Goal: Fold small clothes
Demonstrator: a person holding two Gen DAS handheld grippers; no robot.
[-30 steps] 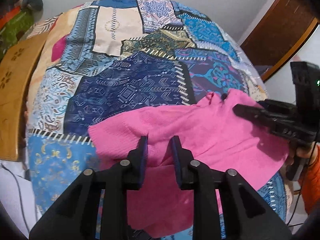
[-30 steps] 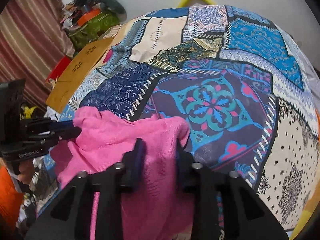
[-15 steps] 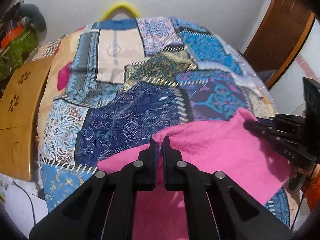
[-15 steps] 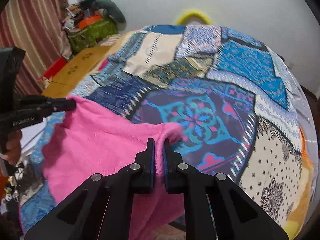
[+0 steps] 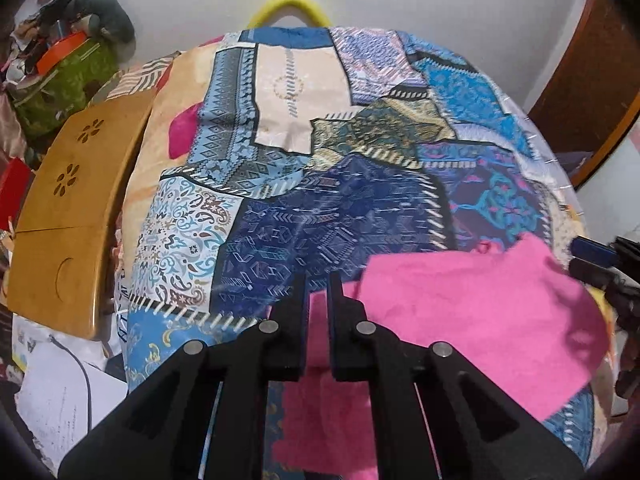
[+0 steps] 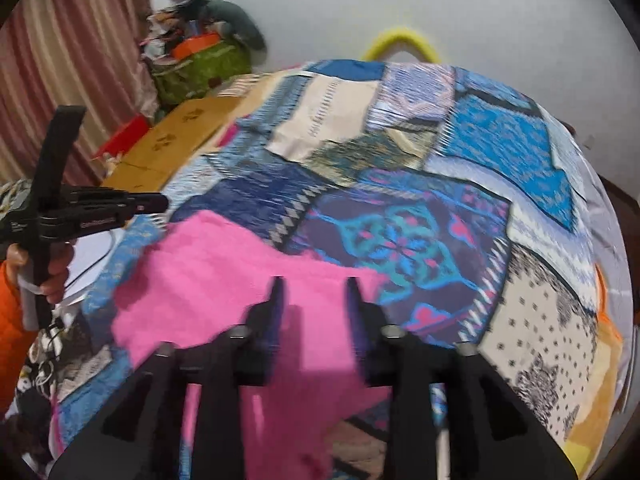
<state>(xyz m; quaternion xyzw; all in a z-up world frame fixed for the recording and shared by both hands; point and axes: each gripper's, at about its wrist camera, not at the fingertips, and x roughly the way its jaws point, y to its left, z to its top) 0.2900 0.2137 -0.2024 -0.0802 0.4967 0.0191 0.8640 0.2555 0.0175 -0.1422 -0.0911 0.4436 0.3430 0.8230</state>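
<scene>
A pink cloth [image 5: 480,312] [image 6: 208,280] lies spread on the near part of the patchwork bedspread [image 5: 320,216]. My left gripper [image 5: 316,292] hangs over its left edge. The jaws are almost together and easing apart, with pink showing through the slim gap. In the right wrist view the left gripper [image 6: 164,202] sits just off the cloth's far left corner, and nothing hangs from it. My right gripper [image 6: 315,292] hovers over the cloth's right side. Its jaws are opening and the pads are clear of the fabric. In the left wrist view the right gripper [image 5: 588,258] shows at the right edge.
A wooden lap table [image 5: 68,220] lies along the bed's left side, with a green bag [image 5: 60,80] and clutter behind it. Papers and a cable [image 5: 60,392] lie below it. A yellow ring [image 5: 288,4] is at the far end, a brown door [image 5: 580,80] on the right, and a striped curtain [image 6: 60,60] on the left.
Both grippers shut on the pink cloth, then lifted. Now the right jaws stand apart and off the fabric, and the cloth lies flatter. The left jaws show a slightly wider gap.
</scene>
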